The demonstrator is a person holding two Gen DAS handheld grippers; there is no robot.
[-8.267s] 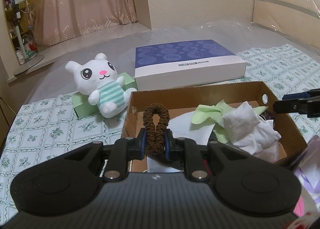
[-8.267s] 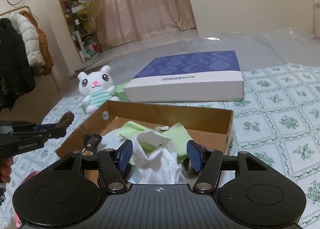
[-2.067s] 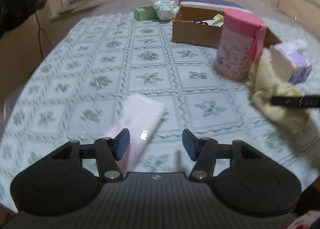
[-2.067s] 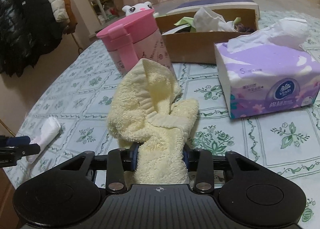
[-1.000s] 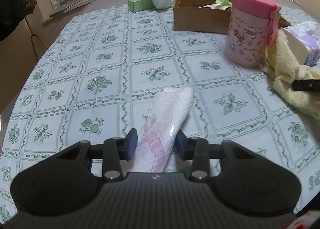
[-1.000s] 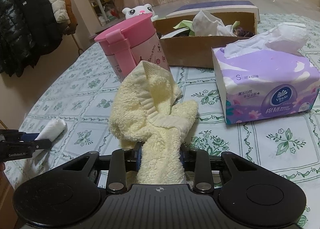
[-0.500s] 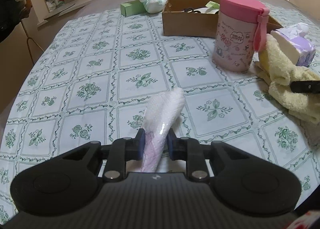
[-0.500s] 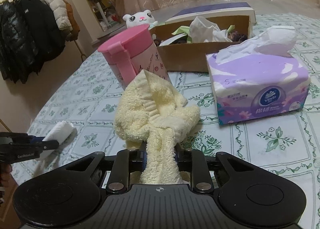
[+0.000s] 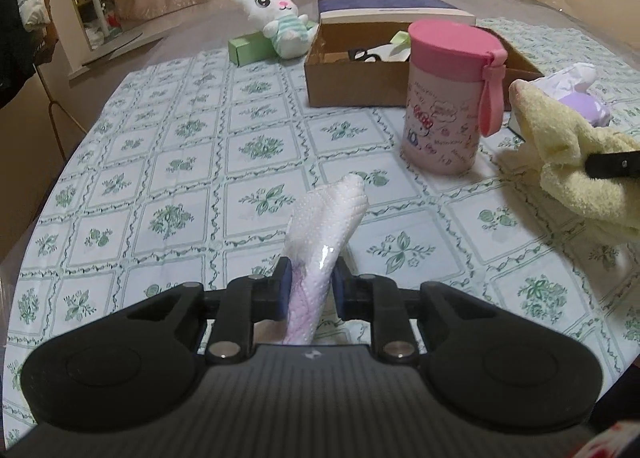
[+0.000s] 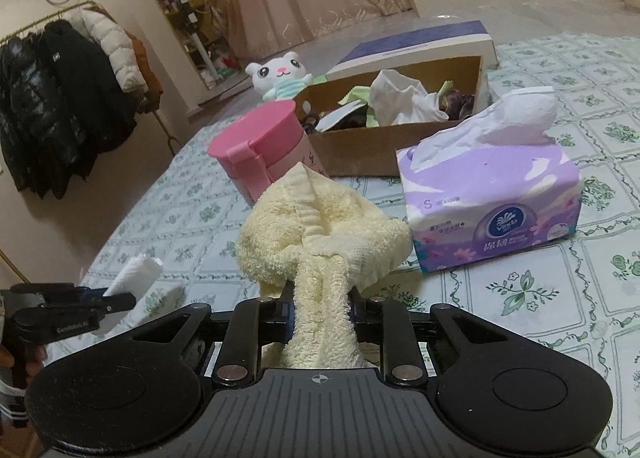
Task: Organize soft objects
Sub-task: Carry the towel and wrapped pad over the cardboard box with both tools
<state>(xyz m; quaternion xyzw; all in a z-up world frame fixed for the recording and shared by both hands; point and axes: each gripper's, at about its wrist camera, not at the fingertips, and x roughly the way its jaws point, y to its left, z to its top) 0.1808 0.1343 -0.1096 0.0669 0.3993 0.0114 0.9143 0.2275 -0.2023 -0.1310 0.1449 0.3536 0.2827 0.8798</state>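
Your left gripper (image 9: 309, 285) is clamped on a white dimpled wipe packet (image 9: 320, 246), its near end hidden behind the gripper body, so you cannot see how much of it trails below. The packet is soft and crumpled, white at the far tip, tinged pink-purple with a glossy strip near the pads. Its long axis runs away from you, tilted up and slightly right, raised above the table (image 9: 168, 161).

Your right gripper (image 10: 319, 312) is pinched tight on a pale yellow towel (image 10: 320, 242). The towel is fluffy terry with a ribbed edge band; it bunches into a rounded mass beyond the pads and narrows to a twisted neck between them. Its lower end is lost behind the gripper.

Farther off stand a pink lidded canister (image 9: 448, 97) and a purple tissue pack (image 10: 492, 213), the latter mostly hidden by the towel in the left view. Behind them sits the cardboard box (image 10: 384, 145), its jumbled contents hard to make out, with a plush bunny (image 9: 276, 23) at far left.
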